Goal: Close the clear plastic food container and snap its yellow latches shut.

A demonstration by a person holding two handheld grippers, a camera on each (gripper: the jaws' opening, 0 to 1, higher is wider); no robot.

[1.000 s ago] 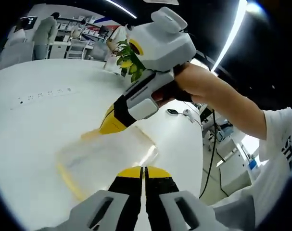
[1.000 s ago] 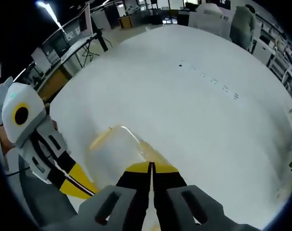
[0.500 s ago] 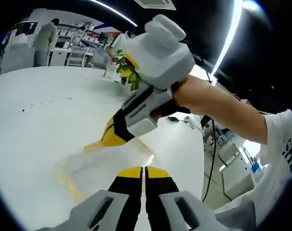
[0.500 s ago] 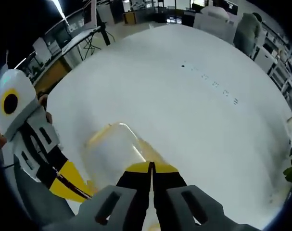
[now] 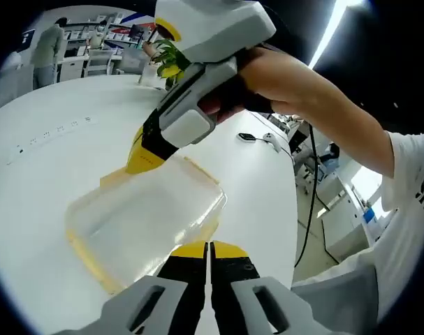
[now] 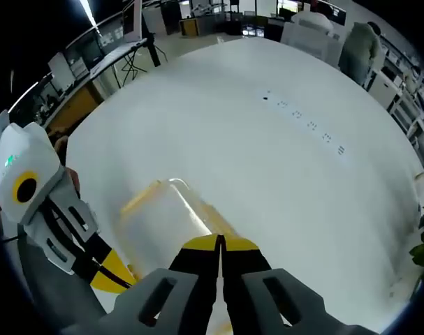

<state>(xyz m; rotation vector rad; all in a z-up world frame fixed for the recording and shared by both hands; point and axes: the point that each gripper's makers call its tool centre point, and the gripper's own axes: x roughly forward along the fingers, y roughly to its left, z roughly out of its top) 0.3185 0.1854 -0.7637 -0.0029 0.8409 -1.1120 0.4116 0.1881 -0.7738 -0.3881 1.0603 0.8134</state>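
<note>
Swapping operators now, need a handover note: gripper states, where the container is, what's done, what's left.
Left gripper: jaws shut, nothing held, tips at the near edge of the container.
Right gripper: jaws shut, nothing held, tips pressing at the far edge, on or beside a yellow latch.
Container sits on the white table between the two grippers; lid looks on.
Done: lid appears in place.
Left: whether any latch is snapped is not clear from here. Check each side and press down those not yet shut.
</note>
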